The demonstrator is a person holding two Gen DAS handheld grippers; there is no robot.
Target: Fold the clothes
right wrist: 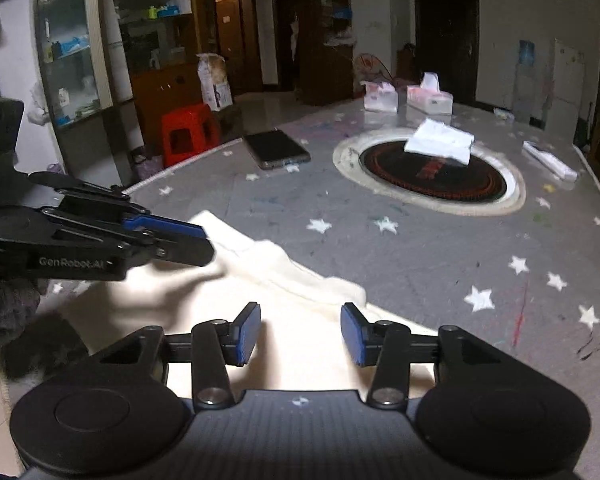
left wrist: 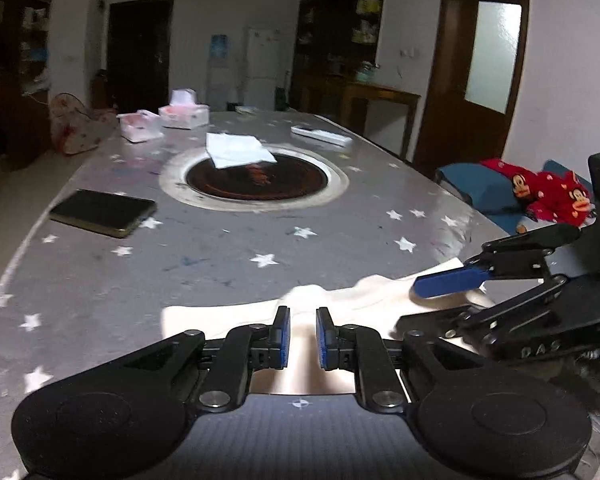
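Observation:
A cream garment (left wrist: 340, 304) lies rumpled at the near edge of the grey star-patterned table (left wrist: 220, 248); it also shows in the right wrist view (right wrist: 284, 280). My left gripper (left wrist: 302, 338) hovers over the cloth with its jaws a narrow gap apart and nothing between them; it also shows from the side in the right wrist view (right wrist: 196, 244). My right gripper (right wrist: 300, 334) is open over the garment and empty; in the left wrist view it (left wrist: 424, 300) comes in from the right, over the garment's right end.
On the table are a dark phone (left wrist: 104, 212), a round inset burner (left wrist: 256, 178) with a white folded cloth (left wrist: 238, 150) on its rim, tissue packs (left wrist: 184, 114) and a white remote (left wrist: 320, 134). A red monkey-print garment (left wrist: 548, 192) lies on a blue chair to the right.

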